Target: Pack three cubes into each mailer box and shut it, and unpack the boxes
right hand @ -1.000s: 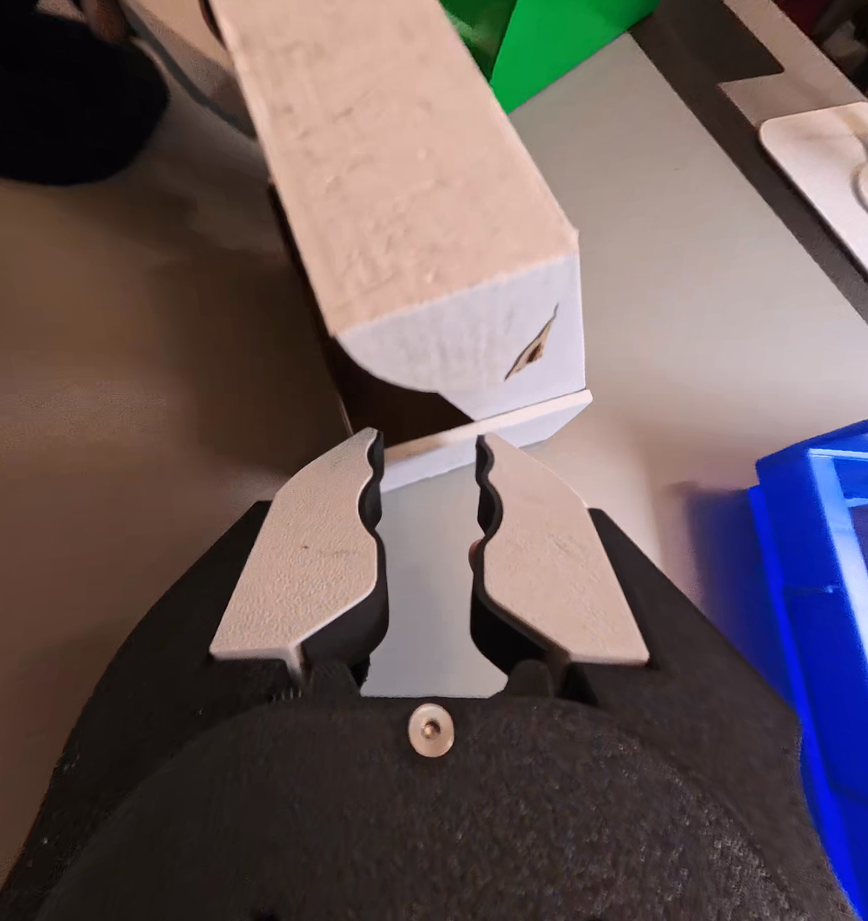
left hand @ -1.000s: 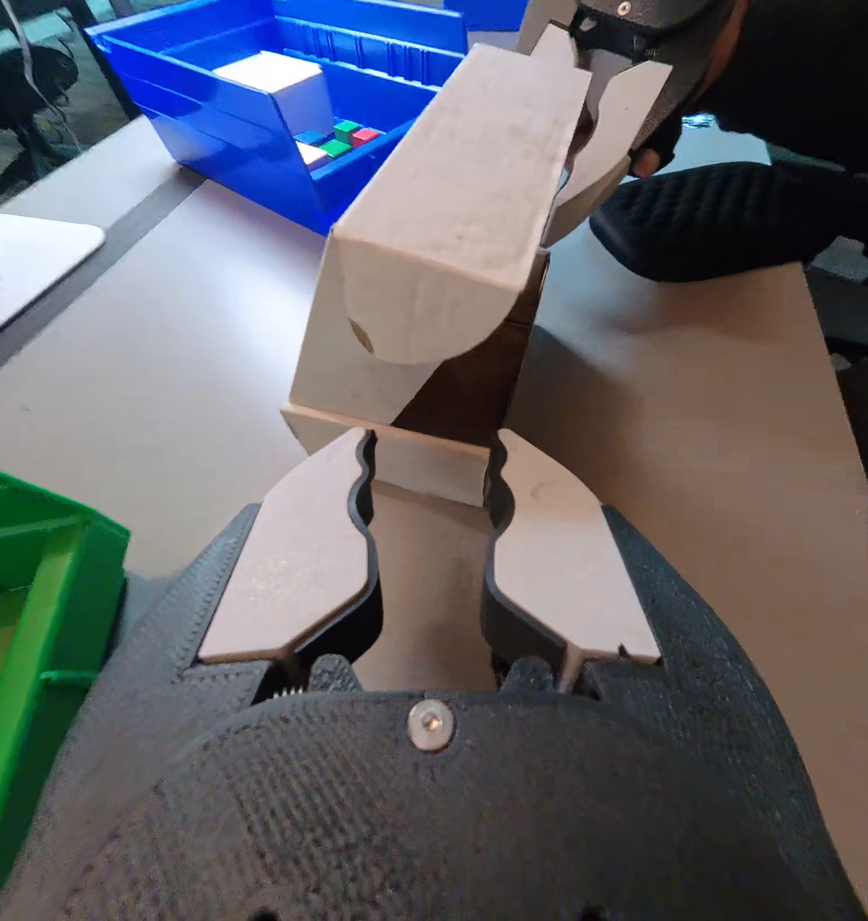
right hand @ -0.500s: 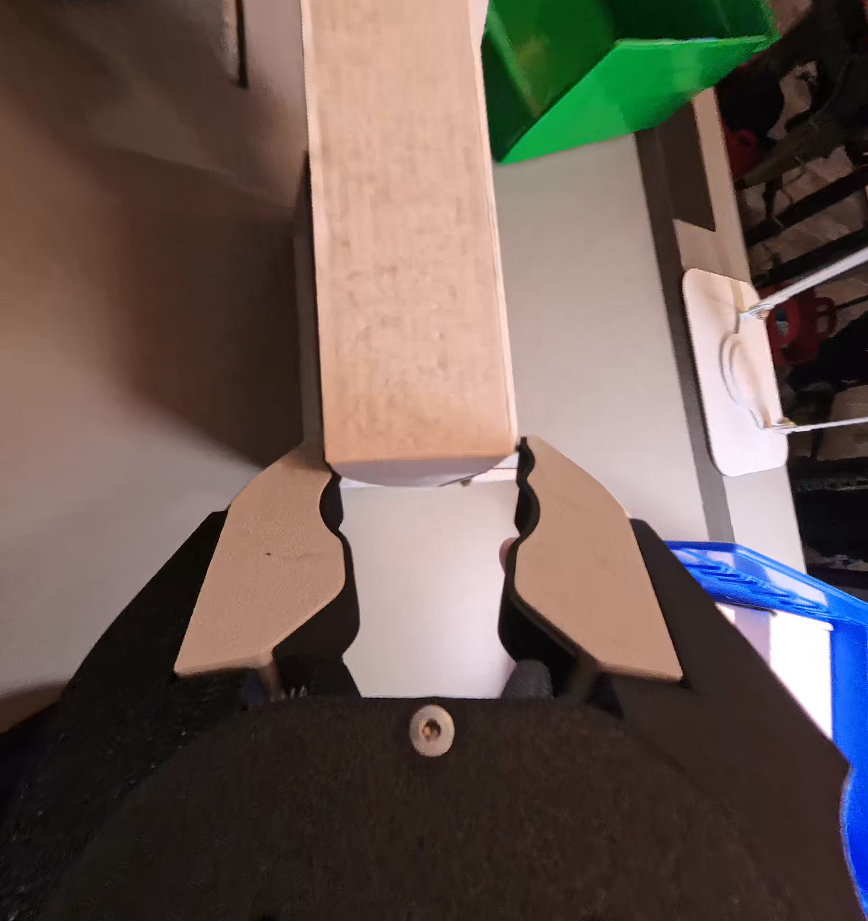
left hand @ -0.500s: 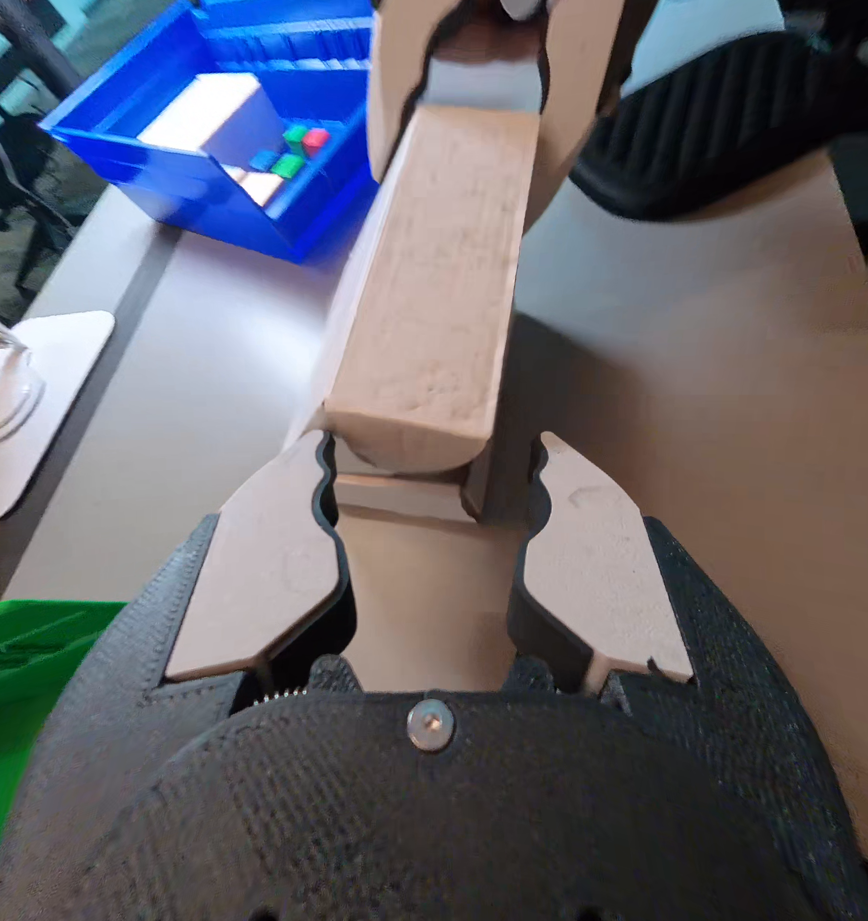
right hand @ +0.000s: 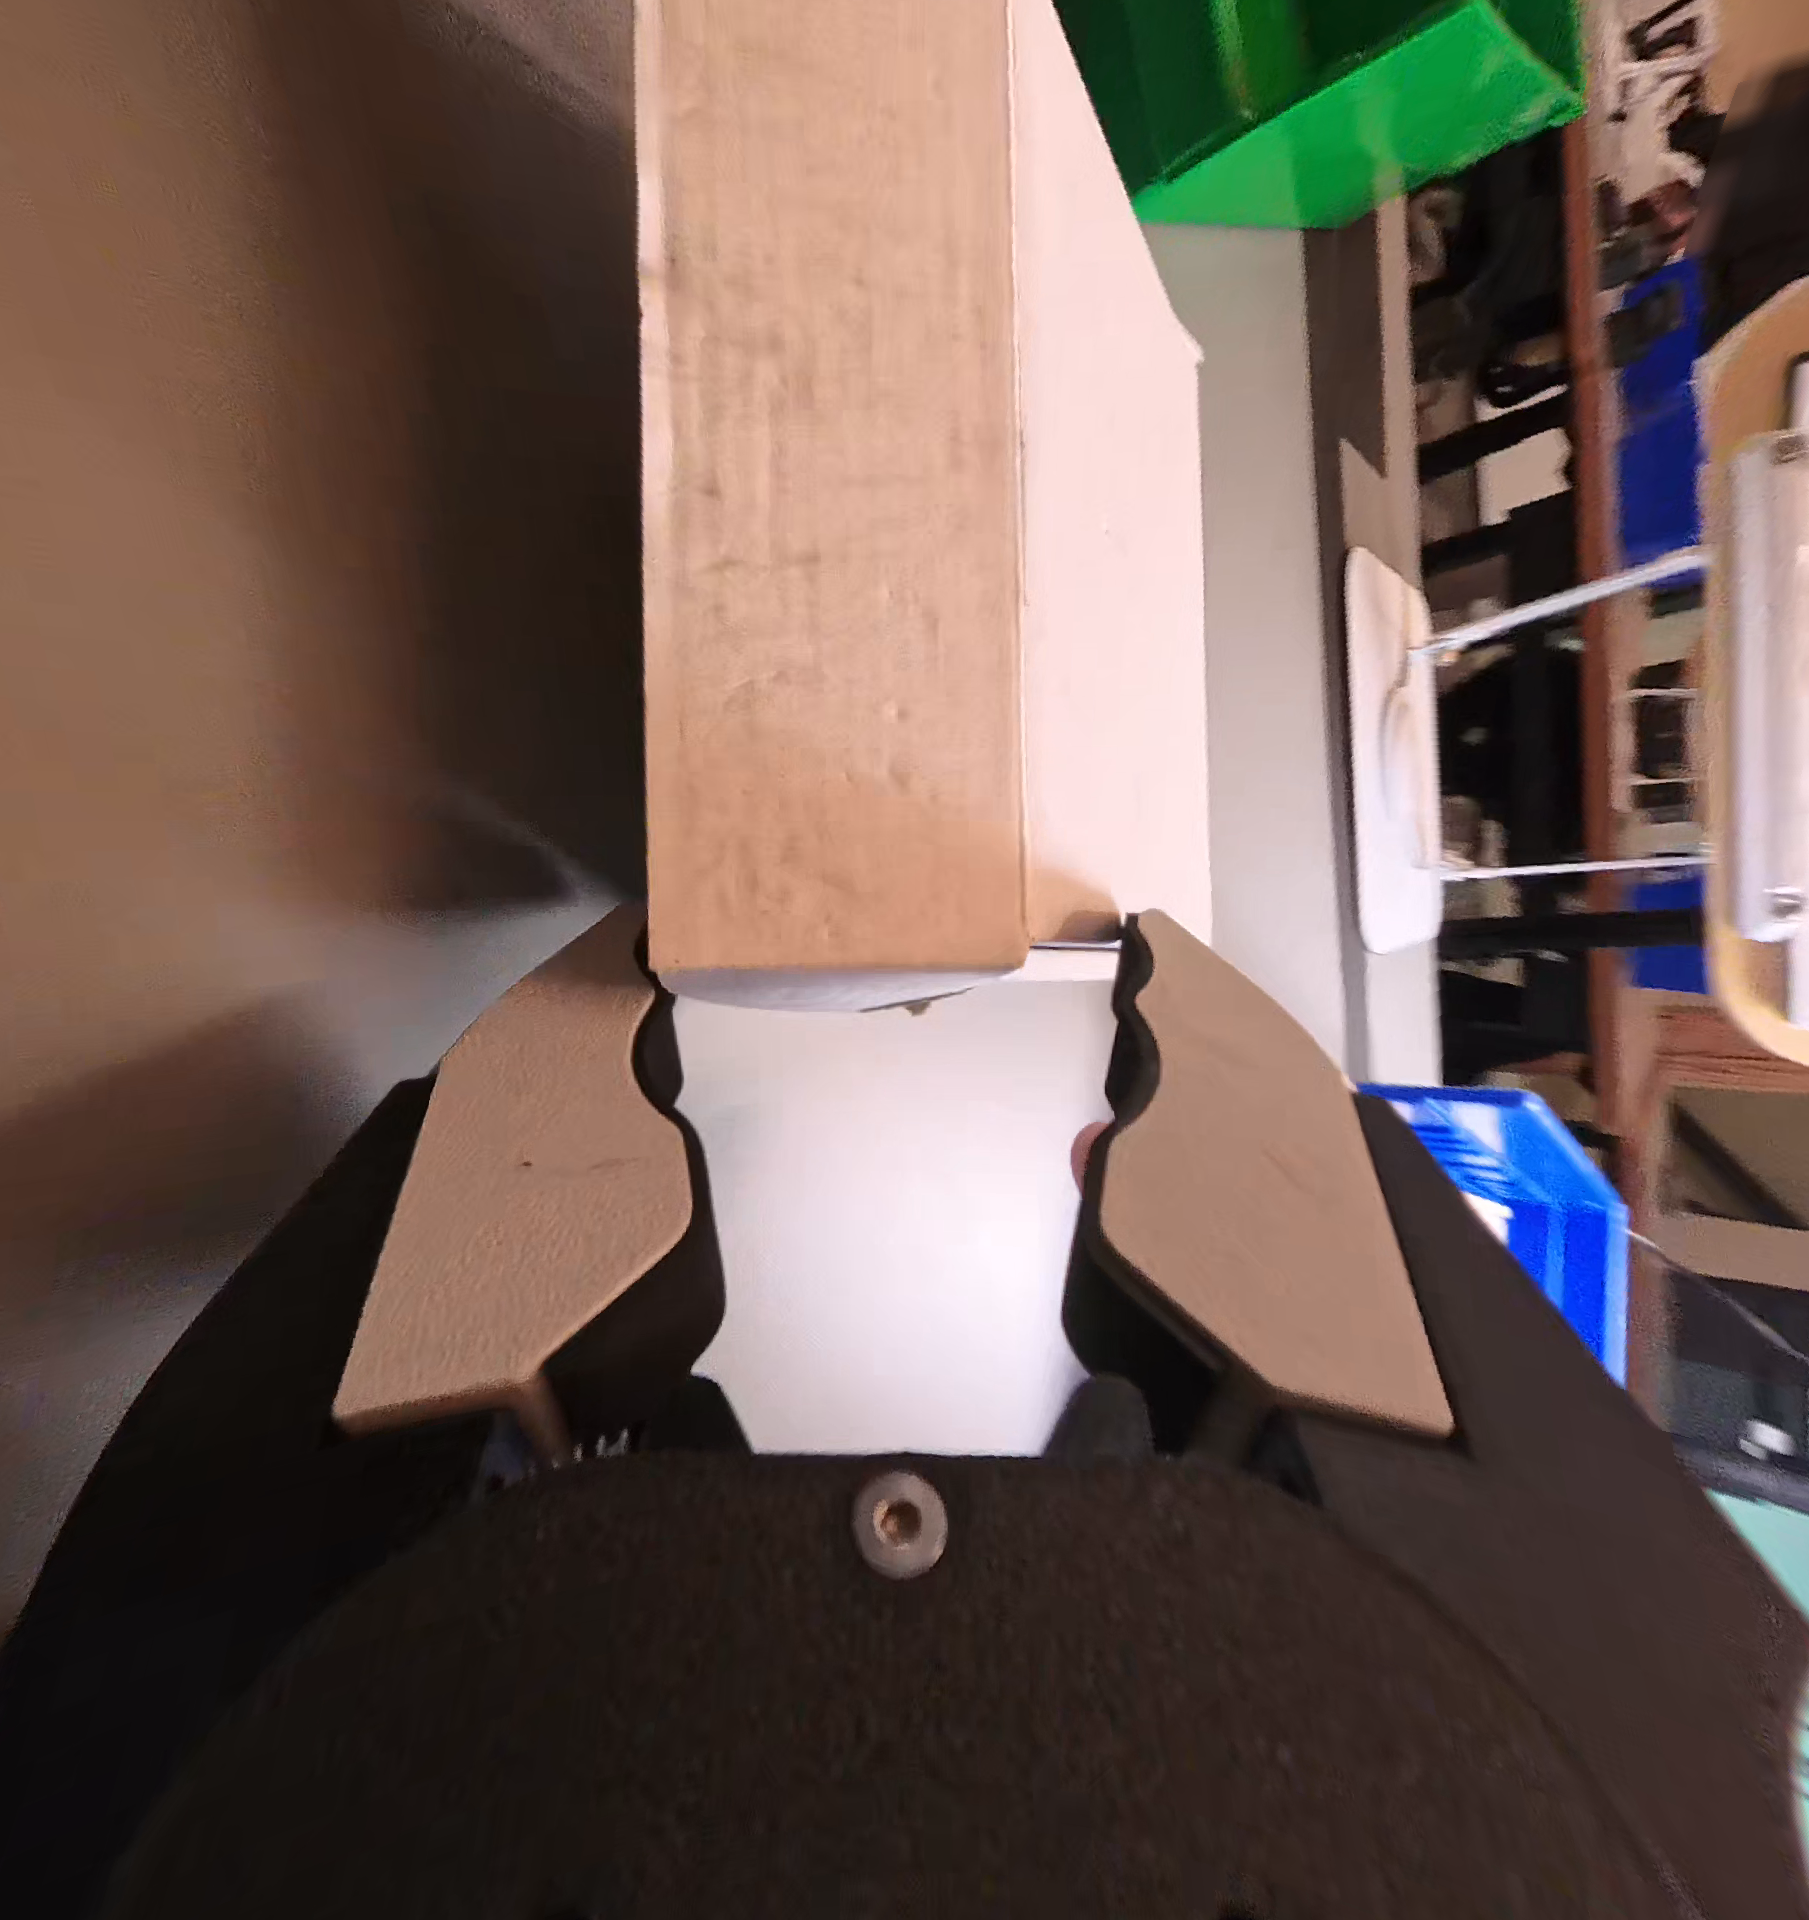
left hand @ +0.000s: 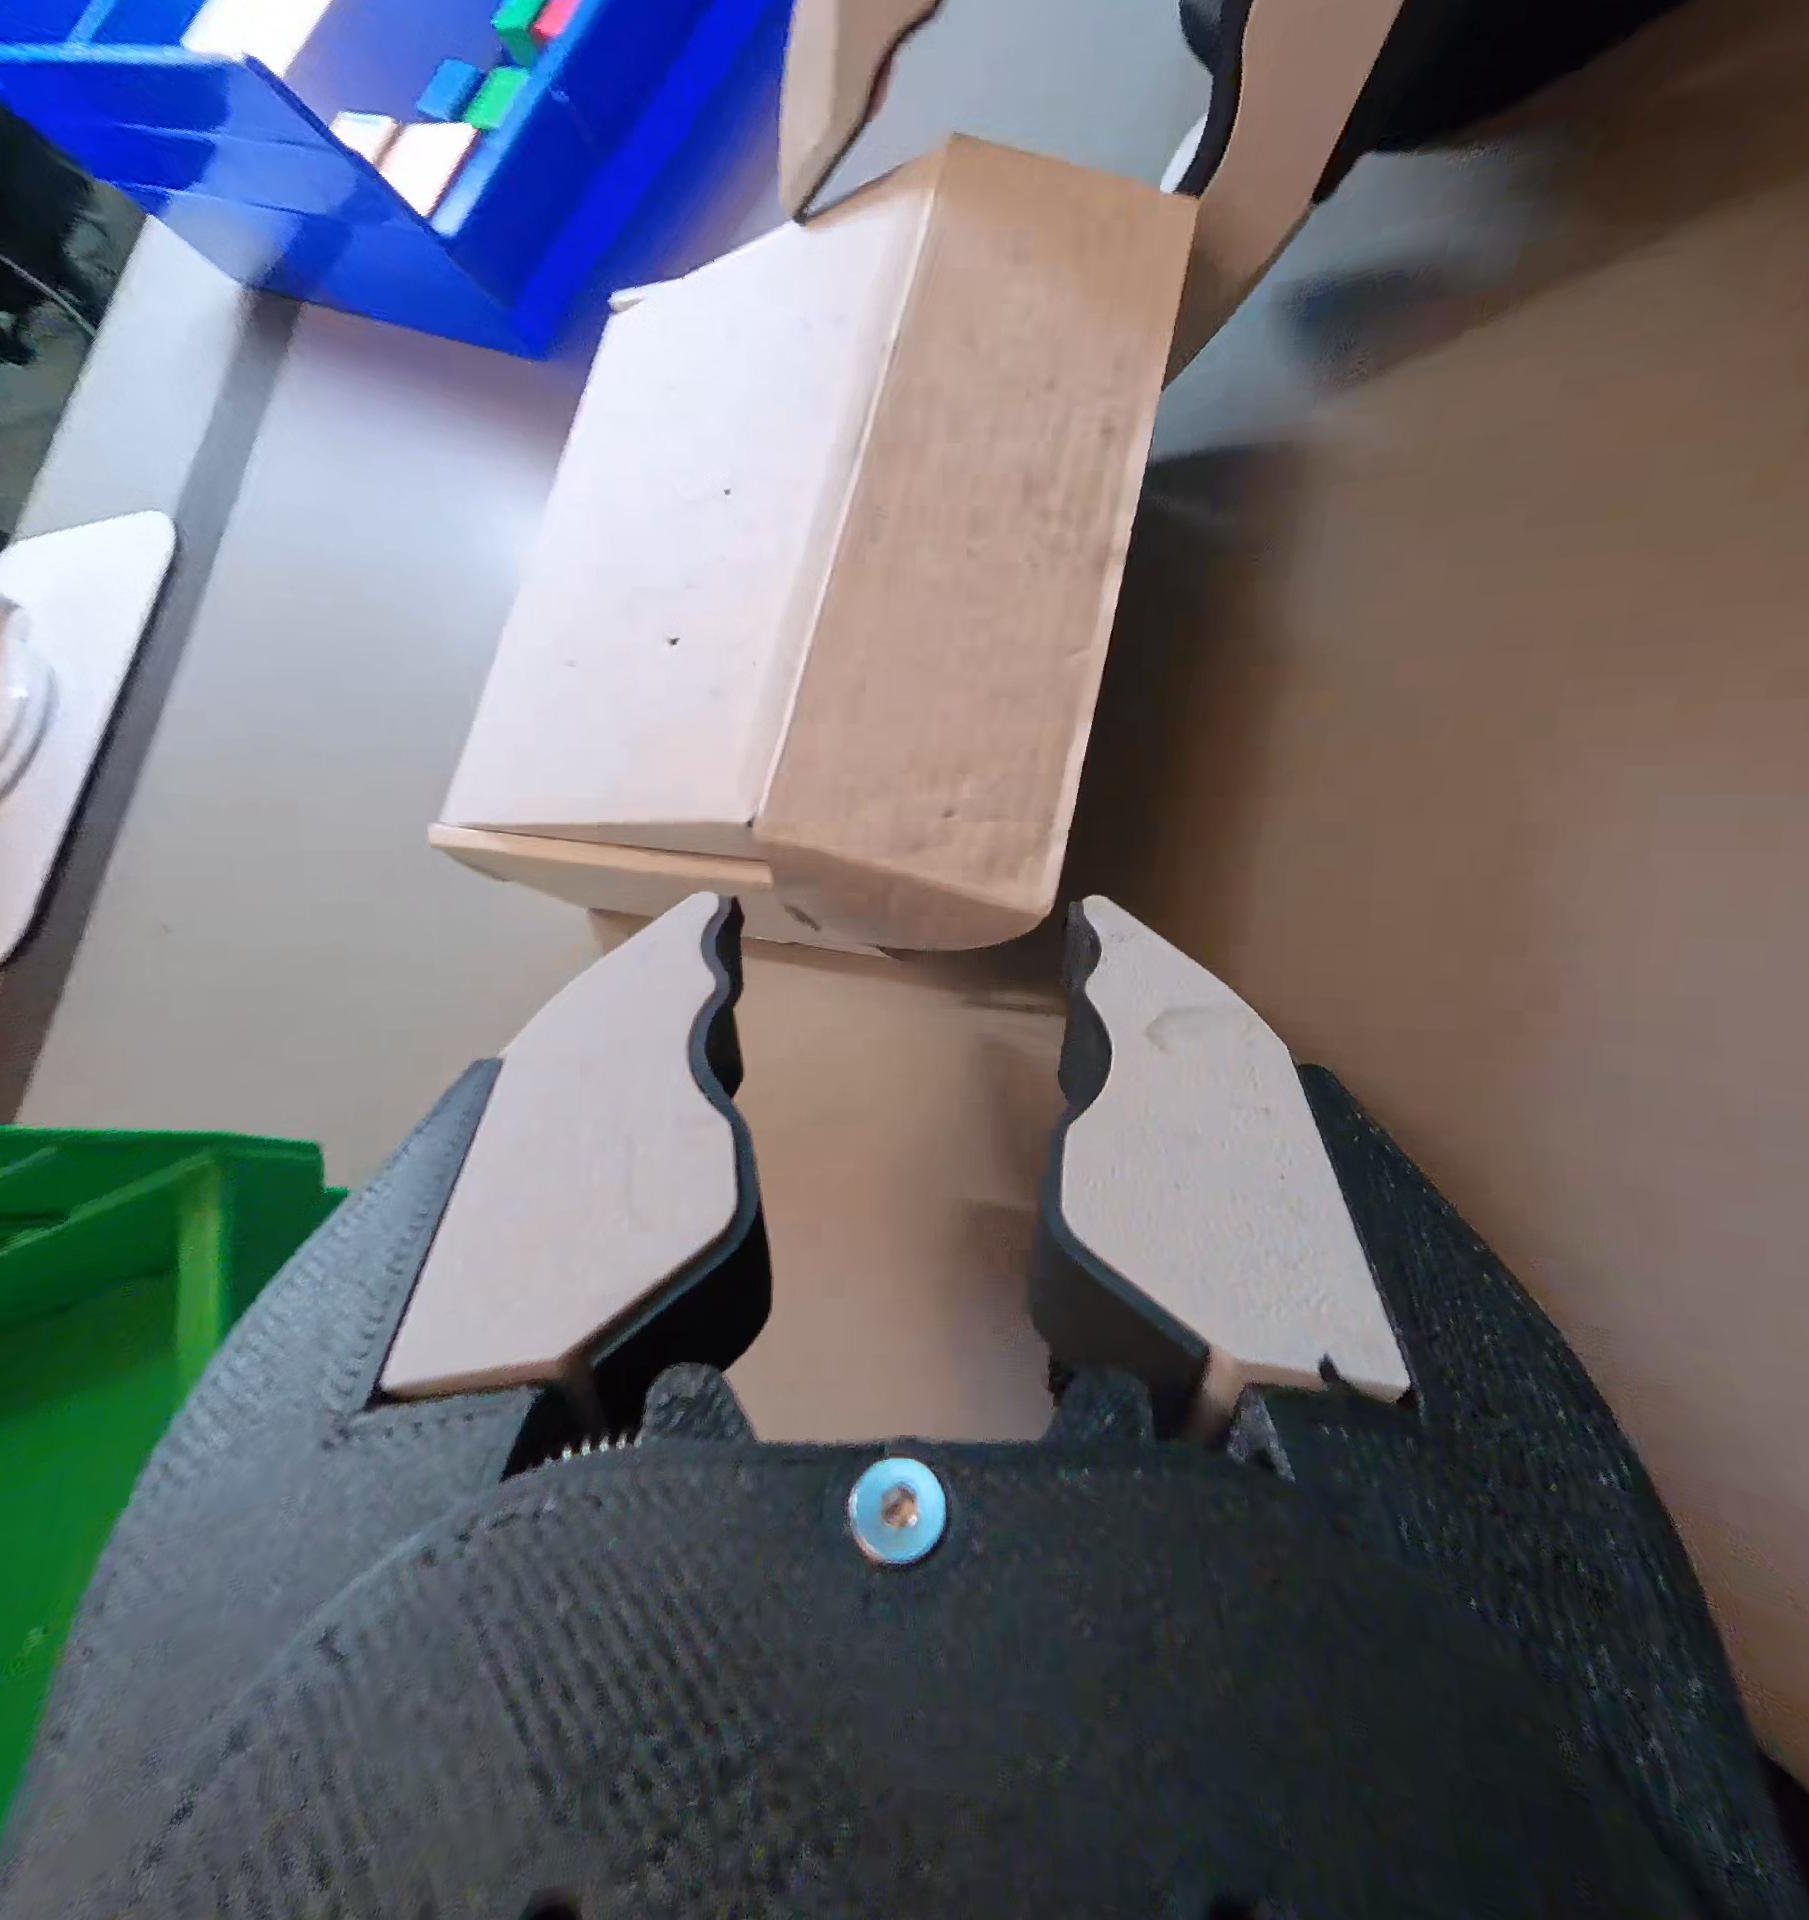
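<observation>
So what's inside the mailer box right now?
Cannot tell: the mailer box has its lid folded down, so its contents are covered. The only cubes visible sit in the blue bin beyond it.

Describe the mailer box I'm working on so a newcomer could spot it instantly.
Start at the blue bin on the grey table. Just in front lies the mailer box, spanning between both open tongs. It is the only pale cardboard carton here, closed, while its neighbours are coloured plastic bins.
</observation>
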`<state>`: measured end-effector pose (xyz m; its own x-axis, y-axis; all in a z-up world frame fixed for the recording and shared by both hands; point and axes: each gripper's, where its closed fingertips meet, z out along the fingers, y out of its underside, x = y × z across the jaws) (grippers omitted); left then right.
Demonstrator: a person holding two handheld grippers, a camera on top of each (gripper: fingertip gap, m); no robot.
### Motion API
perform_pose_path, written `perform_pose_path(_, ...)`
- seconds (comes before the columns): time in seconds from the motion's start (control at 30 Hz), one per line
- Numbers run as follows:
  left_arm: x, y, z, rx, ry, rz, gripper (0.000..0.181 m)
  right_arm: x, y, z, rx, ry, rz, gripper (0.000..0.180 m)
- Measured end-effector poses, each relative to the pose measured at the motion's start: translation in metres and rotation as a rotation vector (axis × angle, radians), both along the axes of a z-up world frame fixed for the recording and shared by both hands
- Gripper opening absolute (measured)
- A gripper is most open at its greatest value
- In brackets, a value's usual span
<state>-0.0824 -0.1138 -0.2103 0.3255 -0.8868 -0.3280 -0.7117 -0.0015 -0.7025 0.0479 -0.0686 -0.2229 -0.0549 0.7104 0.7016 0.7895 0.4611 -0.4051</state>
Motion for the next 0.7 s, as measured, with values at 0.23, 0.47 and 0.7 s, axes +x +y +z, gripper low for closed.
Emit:
perform_pose_path(0.23,0.01,-0.007,0.002,0.084,0.021,-0.012,0.069,0.005,-0.003,0.013,0.233,0.028,0.03,0.067)
perform_pose_path(0.47,0.008,0.008,-0.009,0.238,0.145,0.069,0.052,0.001,-0.008,0.001,0.279,0.009,0.046,0.059)
perform_pose_path(0.7,0.007,-0.004,-0.012,0.112,0.182,0.071,0.052,0.0,-0.021,-0.003,0.018,0.007,0.068,0.063)
